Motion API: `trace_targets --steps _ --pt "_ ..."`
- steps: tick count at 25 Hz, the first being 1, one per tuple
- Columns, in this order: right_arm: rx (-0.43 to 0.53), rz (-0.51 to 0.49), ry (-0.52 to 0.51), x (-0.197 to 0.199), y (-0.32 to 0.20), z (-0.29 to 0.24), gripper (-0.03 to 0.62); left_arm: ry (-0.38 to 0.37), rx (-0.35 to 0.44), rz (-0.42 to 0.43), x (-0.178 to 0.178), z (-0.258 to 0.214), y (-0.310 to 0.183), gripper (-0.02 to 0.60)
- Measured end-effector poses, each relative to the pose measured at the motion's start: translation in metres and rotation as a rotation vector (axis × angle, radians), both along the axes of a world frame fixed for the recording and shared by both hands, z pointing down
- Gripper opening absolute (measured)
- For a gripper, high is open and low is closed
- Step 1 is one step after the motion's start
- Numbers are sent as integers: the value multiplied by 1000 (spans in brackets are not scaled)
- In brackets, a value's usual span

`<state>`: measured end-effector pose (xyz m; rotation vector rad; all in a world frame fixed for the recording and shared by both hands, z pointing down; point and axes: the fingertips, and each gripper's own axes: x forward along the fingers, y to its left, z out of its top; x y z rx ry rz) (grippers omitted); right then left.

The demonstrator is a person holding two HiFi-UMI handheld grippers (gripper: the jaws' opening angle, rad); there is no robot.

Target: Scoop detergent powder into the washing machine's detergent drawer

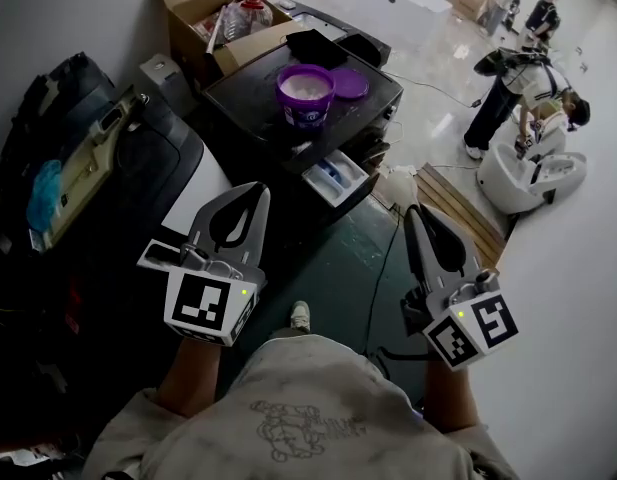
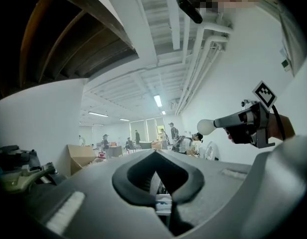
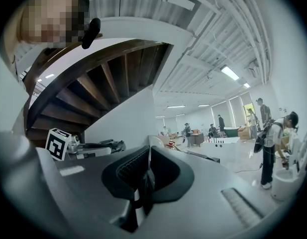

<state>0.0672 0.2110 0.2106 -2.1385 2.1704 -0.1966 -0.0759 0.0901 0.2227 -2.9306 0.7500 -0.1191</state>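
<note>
- Head view: dark-topped washing machine (image 1: 250, 90) stands at far centre, and a cardboard box (image 1: 198, 3) is behind it to the far left.
- Purple detergent tub (image 1: 306, 96) sits open on the machine top with white powder showing inside; its purple lid (image 1: 351, 83) lies just right of it.
- Detergent drawer (image 1: 314, 177) is pulled out at the machine's near edge, below the tub.
- Left gripper (image 1: 258, 190) is held near and left of the drawer and touches nothing. Left gripper view shows its jaws pressed together with nothing between them.
- Right gripper (image 1: 412, 211) is held near and right of the drawer, well apart from the tub. Right gripper view shows its jaws pinched on a thin handle.
- White scoop (image 1: 397, 182) sticks out from the right gripper's tips, bowl end pointing far, just right of the drawer and clear of it. Whether the bowl holds any powder is not readable.
</note>
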Motion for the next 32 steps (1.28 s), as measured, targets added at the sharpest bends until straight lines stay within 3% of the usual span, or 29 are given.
trace_targets --steps 6,15,22,32 --pt "-2 24 -2 14 -54 4 37 -9 1 49 22 10 -50 0" --pt "-38 42 -5 35 -98 16 37 -11 -22 56 40 17 -95 0" --pt "-54 33 -16 61 -129 27 37 -22 -31 41 62 25 -126 0" --pt "-78 -79 -16 119 -205 30 37 -51 -37 -51 114 31 -183 0"
